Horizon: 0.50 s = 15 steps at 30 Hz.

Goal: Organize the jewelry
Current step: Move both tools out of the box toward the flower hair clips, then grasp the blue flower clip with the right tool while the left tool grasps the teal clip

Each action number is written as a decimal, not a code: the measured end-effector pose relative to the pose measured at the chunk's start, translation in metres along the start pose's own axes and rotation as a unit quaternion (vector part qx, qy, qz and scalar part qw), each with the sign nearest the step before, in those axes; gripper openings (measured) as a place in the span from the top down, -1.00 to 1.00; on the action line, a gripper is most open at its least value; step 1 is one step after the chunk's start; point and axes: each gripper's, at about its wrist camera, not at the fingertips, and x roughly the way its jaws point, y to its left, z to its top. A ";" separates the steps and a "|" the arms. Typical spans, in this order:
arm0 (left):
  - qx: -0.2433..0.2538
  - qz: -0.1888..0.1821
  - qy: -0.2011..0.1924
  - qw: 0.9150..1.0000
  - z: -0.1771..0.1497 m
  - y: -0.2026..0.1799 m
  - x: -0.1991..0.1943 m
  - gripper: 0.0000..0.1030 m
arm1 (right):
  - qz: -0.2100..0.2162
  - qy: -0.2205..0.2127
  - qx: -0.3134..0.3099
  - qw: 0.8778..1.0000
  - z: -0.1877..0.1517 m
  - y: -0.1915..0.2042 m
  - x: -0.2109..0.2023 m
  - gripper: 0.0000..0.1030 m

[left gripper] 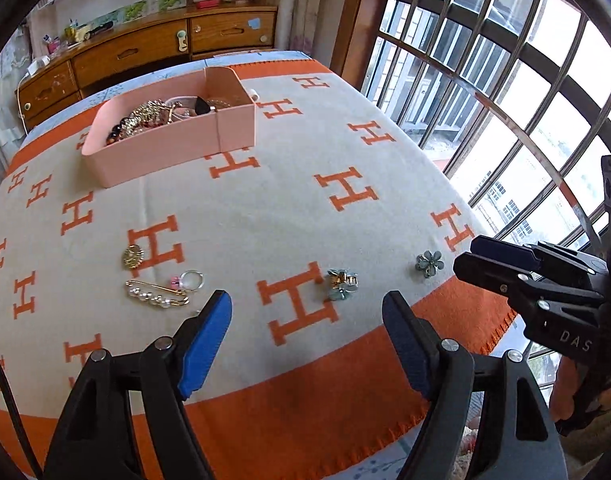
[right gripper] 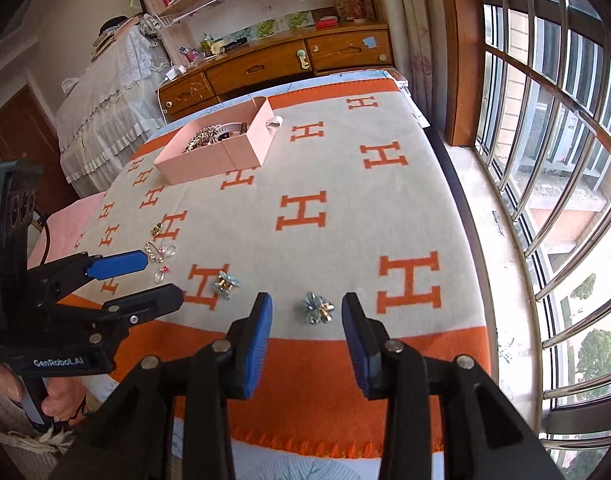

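1. Loose jewelry lies on the near part of the orange-and-cream H blanket (left gripper: pixel 345 128). The items are two blue flower hair clips (right gripper: pixel 317 307) (left gripper: pixel 342 284), a pearl safety-pin brooch (left gripper: pixel 156 295), a ring with pink bead (left gripper: pixel 187 280) and a round gold brooch (left gripper: pixel 133 257). All sit well apart from the pink box (left gripper: pixel 173 148) at the far side, which already holds a heap of pieces.
2. Right gripper (right gripper: pixel 307 316) has its jaws apart and empty, and one flower clip lies between the fingertips. Risk: closing off-centre on the petals makes the small, springy clip pop out or flip.
3. Left gripper (left gripper: pixel 307 312) also has its jaws apart, holding nothing, with the other flower clip just ahead. Risk: both tools work near each other and could bump.
4. The pearl brooch and ring touch or nearly touch. Grabbing one probably drags the other, or the pin snags the blanket weave.
5. The blanket is soft, so pressing down may bury flat pieces like the gold brooch and fingers would slide over them.
6. The box is full on the left side. A careless drop could land on its rim and spill out, or tangle the items.
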 end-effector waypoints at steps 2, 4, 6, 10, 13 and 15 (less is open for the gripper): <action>-0.004 0.001 0.005 1.000 0.000 -0.004 0.010 -0.47 | -0.002 -0.008 -0.007 1.000 -0.008 -0.002 0.000 0.29; -0.006 0.005 0.007 1.000 0.002 -0.007 0.018 -0.47 | -0.001 -0.015 -0.015 1.000 -0.014 -0.003 0.001 0.29; -0.005 0.011 0.007 1.000 0.003 -0.010 0.023 -0.47 | -0.001 -0.018 -0.023 1.000 -0.017 -0.003 0.004 0.29; 0.007 0.025 0.006 1.000 0.004 -0.020 0.032 -0.37 | 0.003 -0.018 -0.026 0.999 -0.021 -0.005 0.011 0.29; 0.018 0.027 0.015 0.999 0.005 -0.025 0.040 -0.05 | 0.007 -0.019 -0.023 1.000 -0.021 -0.009 0.014 0.29; 0.022 0.036 0.010 0.999 0.006 -0.027 0.042 0.01 | 0.011 -0.019 -0.021 1.000 -0.022 -0.011 0.016 0.28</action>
